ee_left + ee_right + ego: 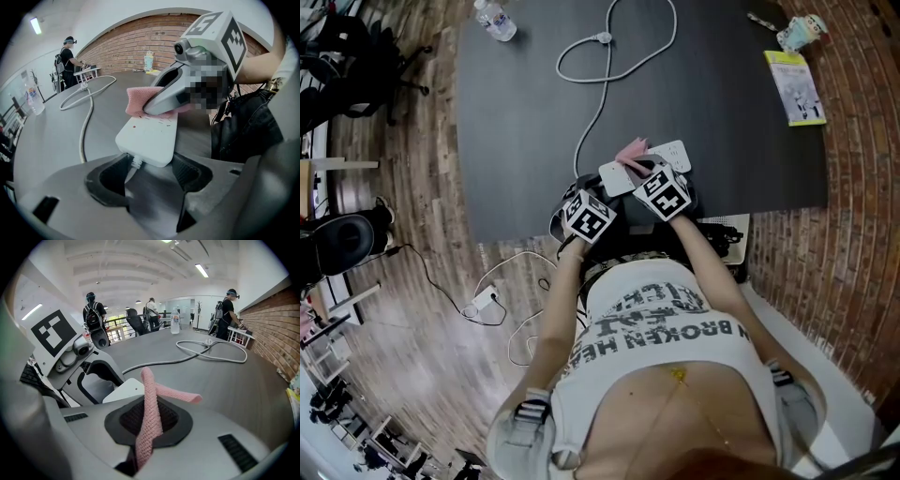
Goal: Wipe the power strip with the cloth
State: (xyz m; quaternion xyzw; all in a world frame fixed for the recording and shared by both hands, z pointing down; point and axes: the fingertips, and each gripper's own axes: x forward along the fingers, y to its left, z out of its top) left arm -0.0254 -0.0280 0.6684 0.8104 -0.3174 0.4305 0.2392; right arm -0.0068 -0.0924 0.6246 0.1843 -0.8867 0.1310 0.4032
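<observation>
Now the pink cloth [630,150] lies on the power strip [675,153], at the near edge of the dark table [525,122].
Left gripper [150,173] has its jaws set wide, one on each side of the strip's cord end, and holds it there flat on the table. Right gripper [150,425] has its jaws closed narrow on the cloth, and a loose strip of cloth stands up and folds over in front of them. From the left gripper view, this gripper presses the cloth on the farther part of the strip. White cord [598,103] runs away over the table in a loop.
</observation>
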